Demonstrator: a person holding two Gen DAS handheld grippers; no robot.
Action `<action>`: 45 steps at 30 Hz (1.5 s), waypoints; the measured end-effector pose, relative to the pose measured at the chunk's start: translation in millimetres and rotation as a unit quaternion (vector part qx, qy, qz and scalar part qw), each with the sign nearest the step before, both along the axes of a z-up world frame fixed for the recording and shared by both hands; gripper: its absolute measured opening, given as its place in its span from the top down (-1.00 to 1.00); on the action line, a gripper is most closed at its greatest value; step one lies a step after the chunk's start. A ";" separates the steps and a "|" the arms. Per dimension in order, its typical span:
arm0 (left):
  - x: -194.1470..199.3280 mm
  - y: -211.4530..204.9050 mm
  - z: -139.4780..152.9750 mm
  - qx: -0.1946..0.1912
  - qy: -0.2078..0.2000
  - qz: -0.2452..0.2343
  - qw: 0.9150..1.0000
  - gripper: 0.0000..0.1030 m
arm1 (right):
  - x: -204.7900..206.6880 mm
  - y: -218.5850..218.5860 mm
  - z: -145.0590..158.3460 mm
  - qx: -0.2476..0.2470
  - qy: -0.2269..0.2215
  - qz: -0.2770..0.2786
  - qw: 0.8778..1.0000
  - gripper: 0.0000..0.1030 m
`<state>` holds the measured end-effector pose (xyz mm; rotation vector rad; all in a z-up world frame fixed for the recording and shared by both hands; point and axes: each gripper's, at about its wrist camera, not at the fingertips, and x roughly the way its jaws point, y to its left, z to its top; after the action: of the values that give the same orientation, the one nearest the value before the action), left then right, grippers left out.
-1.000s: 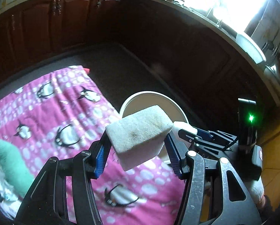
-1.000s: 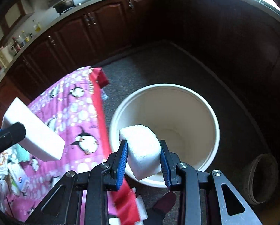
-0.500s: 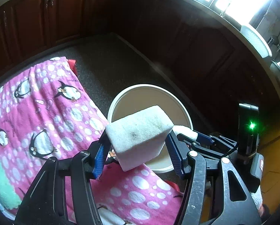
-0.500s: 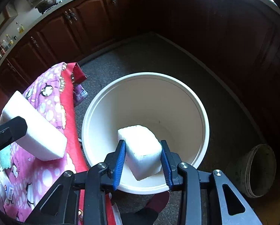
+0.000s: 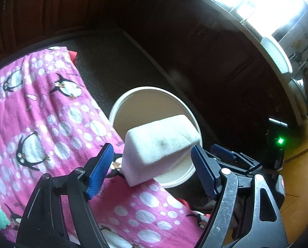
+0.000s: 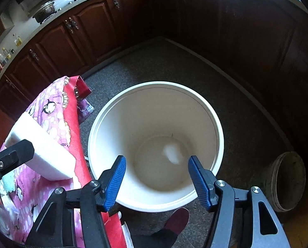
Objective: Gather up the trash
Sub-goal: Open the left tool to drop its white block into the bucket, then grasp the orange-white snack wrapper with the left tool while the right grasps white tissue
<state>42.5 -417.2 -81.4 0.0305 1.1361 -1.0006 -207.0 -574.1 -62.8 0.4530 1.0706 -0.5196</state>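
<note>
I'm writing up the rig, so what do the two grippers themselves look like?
Both match: the left gripper and right gripper have black angular frames, silver pivot bolts and ribbed blue pads. The right one's body carries a green indicator light.

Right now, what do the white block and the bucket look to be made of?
Block: looks like foam or sponge, matte, with a finely pitted face and soft rounded edges. Bucket: likely plastic, smooth off-white wall with a molded rolled rim and a faint sheen inside. Neither can be confirmed from sight alone.
</note>
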 end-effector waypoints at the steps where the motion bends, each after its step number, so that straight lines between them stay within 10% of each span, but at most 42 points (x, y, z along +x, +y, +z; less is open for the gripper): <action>1: -1.4 -0.9 0.2 -0.003 0.004 -0.003 1.000 -0.56 | -0.1 -0.2 0.4 0.000 0.001 -0.003 1.000 -0.17; 12: -8.0 10.5 11.3 0.002 0.003 -0.006 1.000 -0.56 | -16.3 -8.5 17.0 -0.012 -0.007 -0.023 1.000 -0.19; 28: -41.1 104.8 60.7 0.022 -0.100 0.067 0.992 -0.56 | 10.8 65.6 50.4 -0.001 -0.054 0.063 0.997 -0.34; 45: -51.3 330.5 67.6 0.069 -0.093 0.256 0.960 -0.56 | 79.5 233.2 53.3 0.085 -0.078 0.269 0.956 -0.38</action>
<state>-8.7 -86.7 -13.8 -0.0541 0.9690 -0.4468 -127.4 -341.0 -9.5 0.3261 1.0368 0.0902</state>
